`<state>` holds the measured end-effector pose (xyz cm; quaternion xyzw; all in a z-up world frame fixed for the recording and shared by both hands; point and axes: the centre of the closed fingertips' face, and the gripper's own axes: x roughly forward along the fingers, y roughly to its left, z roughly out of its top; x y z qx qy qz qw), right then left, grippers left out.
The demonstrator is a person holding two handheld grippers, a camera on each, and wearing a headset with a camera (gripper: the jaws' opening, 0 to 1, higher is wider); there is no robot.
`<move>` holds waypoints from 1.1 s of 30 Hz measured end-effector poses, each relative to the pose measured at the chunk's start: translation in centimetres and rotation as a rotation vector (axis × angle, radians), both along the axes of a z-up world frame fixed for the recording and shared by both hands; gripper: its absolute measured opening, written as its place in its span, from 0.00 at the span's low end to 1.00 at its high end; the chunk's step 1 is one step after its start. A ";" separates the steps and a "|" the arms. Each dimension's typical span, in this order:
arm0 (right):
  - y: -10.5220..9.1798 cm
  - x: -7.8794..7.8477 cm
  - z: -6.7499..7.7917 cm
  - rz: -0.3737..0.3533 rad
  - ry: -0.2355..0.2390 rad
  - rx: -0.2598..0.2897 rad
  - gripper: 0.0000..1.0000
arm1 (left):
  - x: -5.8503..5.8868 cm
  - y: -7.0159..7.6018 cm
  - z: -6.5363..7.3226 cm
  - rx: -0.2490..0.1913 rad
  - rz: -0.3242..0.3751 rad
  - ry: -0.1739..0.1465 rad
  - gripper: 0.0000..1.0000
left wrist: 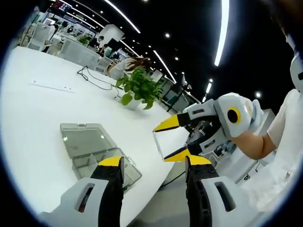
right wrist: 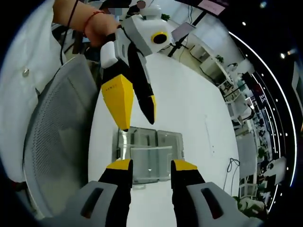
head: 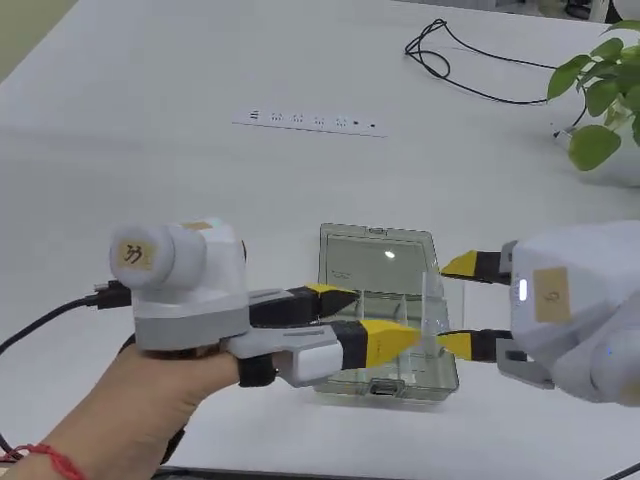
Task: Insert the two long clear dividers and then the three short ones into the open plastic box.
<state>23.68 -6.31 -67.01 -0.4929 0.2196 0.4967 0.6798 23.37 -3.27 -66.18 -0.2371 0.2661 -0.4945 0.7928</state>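
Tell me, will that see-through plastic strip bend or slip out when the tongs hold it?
The thin clear plastic divider looks flat and straight between the right tongs, so it is probably fairly stiff. Its glossy surface may be slippery. It looks thin, so it is likely light and could flex if squeezed hard.

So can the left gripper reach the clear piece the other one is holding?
Probably yes. The left gripper is open and close to the clear divider, which the right gripper holds up in the air. Nothing seems to sit between them, so the way looks free.
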 end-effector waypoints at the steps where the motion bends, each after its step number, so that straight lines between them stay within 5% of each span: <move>1: 0.2 -0.1 0.1 0.001 -0.001 0.002 0.33 | 0.0 -0.2 0.1 -0.008 0.000 0.006 0.48; 4: 1.3 -0.4 0.5 0.004 -0.013 0.011 0.33 | -0.2 -1.0 0.3 -0.047 -0.008 0.049 0.41; 9: 2.1 -0.5 0.9 0.020 -0.035 -0.001 0.33 | -0.4 -1.5 0.4 -0.062 -0.014 0.075 0.32; 25: 2.5 -1.0 1.3 0.035 -0.038 -0.008 0.33 | -0.6 -1.7 0.5 -0.095 -0.031 0.102 0.01; 33: 2.4 -1.2 1.0 0.041 -0.044 -0.024 0.33 | -0.7 -1.8 0.1 -0.079 -0.035 0.109 0.00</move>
